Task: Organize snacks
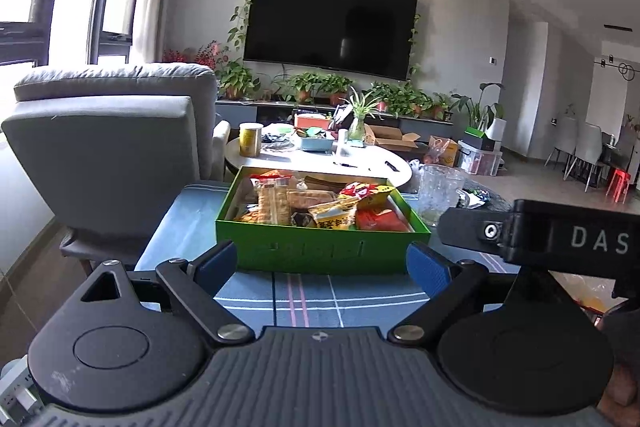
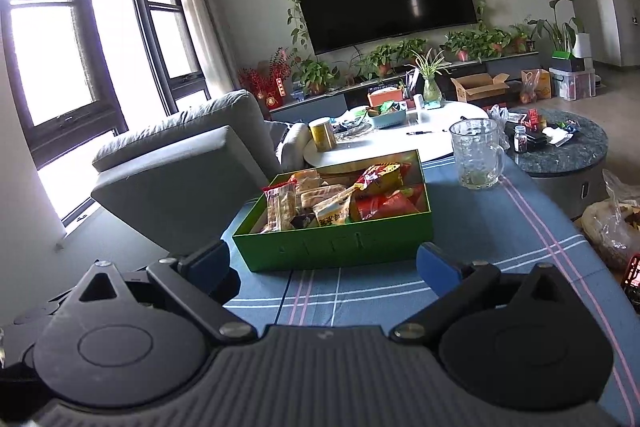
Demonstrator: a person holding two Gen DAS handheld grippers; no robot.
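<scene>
A green box (image 1: 320,251) (image 2: 340,247) stands on the blue checked tablecloth (image 1: 312,299) (image 2: 360,291), filled with several snack packets (image 1: 312,203) (image 2: 336,199) in clear, yellow and red wrappers. My left gripper (image 1: 324,263) hovers just in front of the box's near wall, open, blue pads (image 1: 218,261) spread wide with nothing between them. My right gripper (image 2: 324,263) is likewise open and empty, a little before the box's near wall. The right gripper's black body (image 1: 560,239) shows at the right edge of the left wrist view.
A clear glass mug (image 1: 440,191) (image 2: 478,153) stands on the cloth behind and right of the box. A grey armchair (image 1: 112,147) (image 2: 180,171) is to the left. A cluttered white table (image 1: 320,159) (image 2: 400,135) lies beyond, with a round dark table (image 2: 568,147) and plastic bags (image 2: 612,223) at right.
</scene>
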